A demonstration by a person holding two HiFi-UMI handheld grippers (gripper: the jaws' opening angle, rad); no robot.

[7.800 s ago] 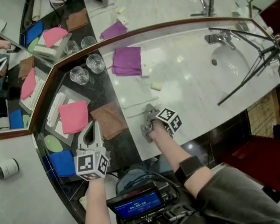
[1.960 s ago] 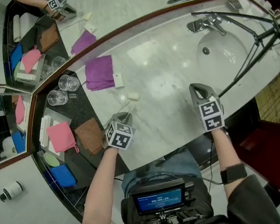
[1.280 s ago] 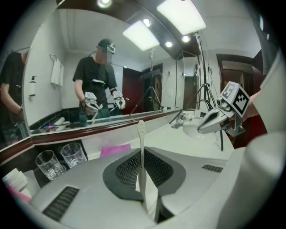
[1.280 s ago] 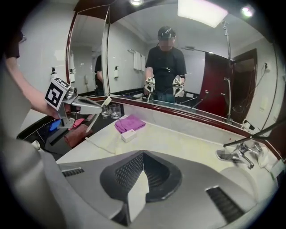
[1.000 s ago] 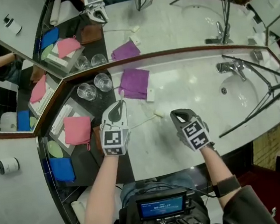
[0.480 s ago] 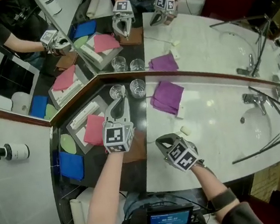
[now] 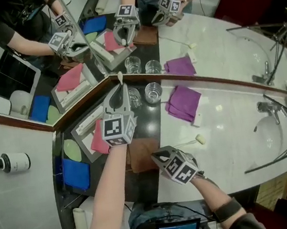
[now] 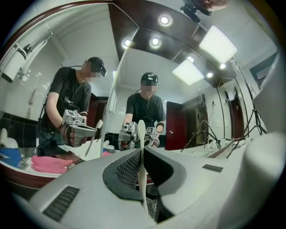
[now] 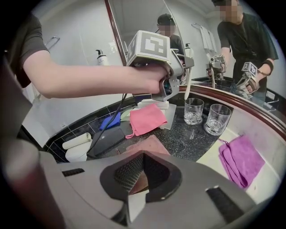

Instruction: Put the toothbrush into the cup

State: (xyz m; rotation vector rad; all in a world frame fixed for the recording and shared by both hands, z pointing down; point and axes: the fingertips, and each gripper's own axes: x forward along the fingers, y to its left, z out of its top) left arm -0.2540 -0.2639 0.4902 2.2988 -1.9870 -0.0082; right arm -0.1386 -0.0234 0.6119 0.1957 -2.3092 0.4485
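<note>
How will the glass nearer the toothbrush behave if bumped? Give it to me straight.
The glass looks clear and thin-walled, so probably fragile. It stands upright, squat, on the polished dark counter, so it would likelier slide than tip. The slim toothbrush in the left hand-held gripper looks light and should barely nudge it.

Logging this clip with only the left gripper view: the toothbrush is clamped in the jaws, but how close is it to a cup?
Observer: The right gripper view shows the toothbrush roughly upright in the left gripper, its lower end by the rim of the nearer glass, apparently not inside.
Operator: Anything in the glasses?
Observer: That one and the second glass beside it look empty.
Operator: And the right gripper?
Observer: Head view shows the right gripper shut, over the brown cloth.
</note>
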